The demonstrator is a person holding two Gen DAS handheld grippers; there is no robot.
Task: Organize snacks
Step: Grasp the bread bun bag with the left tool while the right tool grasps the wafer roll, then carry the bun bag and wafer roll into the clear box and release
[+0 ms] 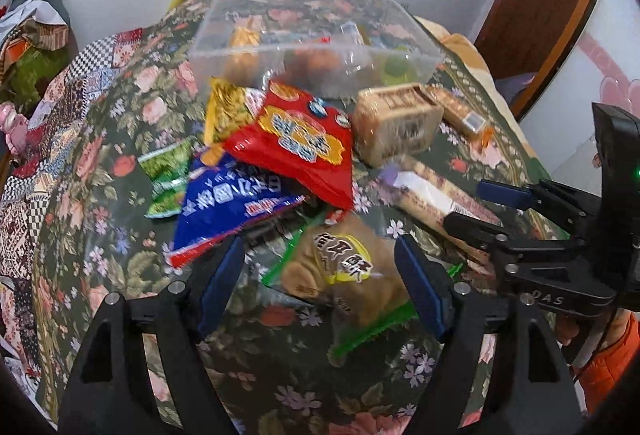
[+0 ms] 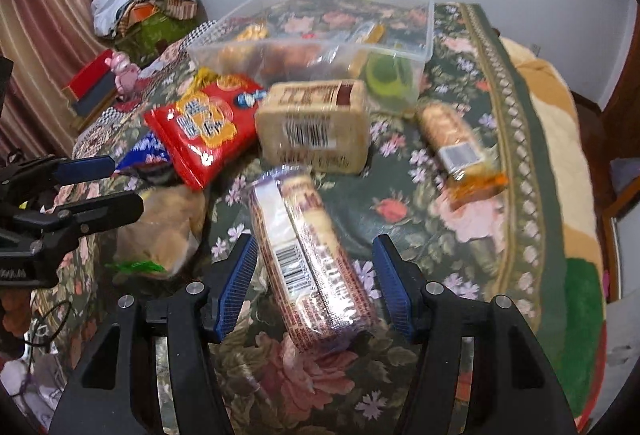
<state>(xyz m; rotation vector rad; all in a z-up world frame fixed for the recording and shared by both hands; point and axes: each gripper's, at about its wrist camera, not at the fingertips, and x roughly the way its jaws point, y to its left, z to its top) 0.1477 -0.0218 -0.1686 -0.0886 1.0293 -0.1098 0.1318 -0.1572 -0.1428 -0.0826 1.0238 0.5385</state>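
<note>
In the left wrist view, the left tongs (image 1: 320,285) stood open with nothing gripped; a tan pastry bag (image 1: 344,271) lay between their blue pads, apart from both. Its long axis ran from ten o'clock to four o'clock. Above it, at twelve o'clock, a red packet (image 1: 298,143) and a blue packet (image 1: 232,203) lay heaped on the floral surface (image 1: 100,163). Beyond them a clear tub (image 1: 316,43) already held a few snacks, so sorting seemed begun, with most packets left outside.

In the right wrist view, the right tongs (image 2: 314,285) were also open and empty, straddling a long biscuit roll (image 2: 308,259) without pressing it. The roll pointed from eleven o'clock to five o'clock. A boxy cracker pack (image 2: 316,127) sat at twelve o'clock, and an orange-ended roll (image 2: 456,147) at two o'clock.
</note>
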